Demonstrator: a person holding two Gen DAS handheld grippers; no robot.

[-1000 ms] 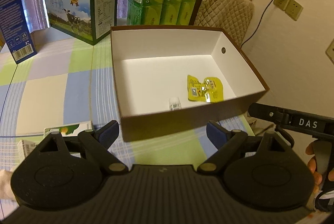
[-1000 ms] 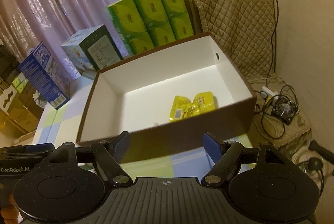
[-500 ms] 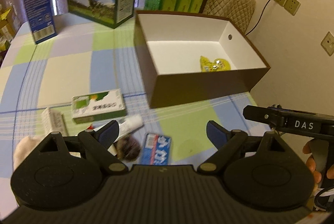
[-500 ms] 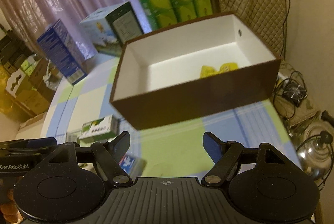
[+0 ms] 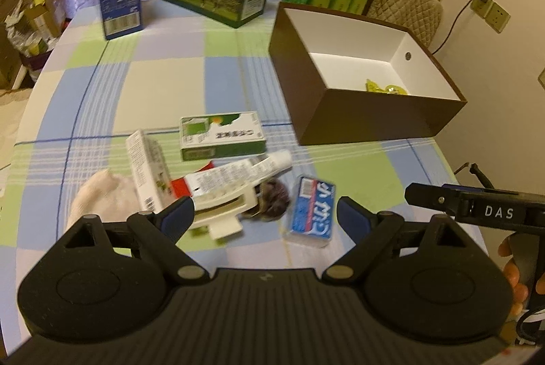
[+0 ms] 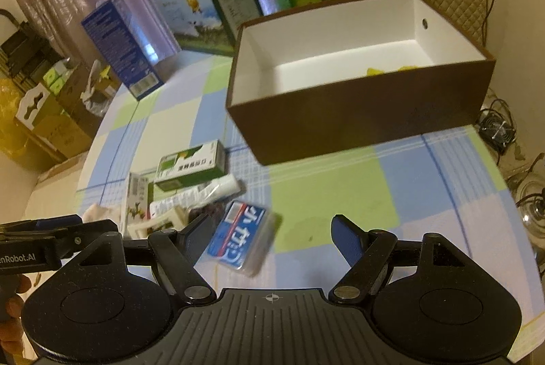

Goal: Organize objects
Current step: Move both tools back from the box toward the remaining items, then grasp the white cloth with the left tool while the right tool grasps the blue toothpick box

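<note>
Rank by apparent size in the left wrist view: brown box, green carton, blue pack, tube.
1. brown box, clearly largest.
2. green carton.
3-4. blue pack and tube look alike; the pack is nearer the camera and the tube partly hidden, so unranked.

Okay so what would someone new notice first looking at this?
Probably the big brown box with its white inside, on the checked tablecloth, holding yellow packets. Next, the jumble nearer the grippers: a green carton, a tube and a blue pack.
</note>
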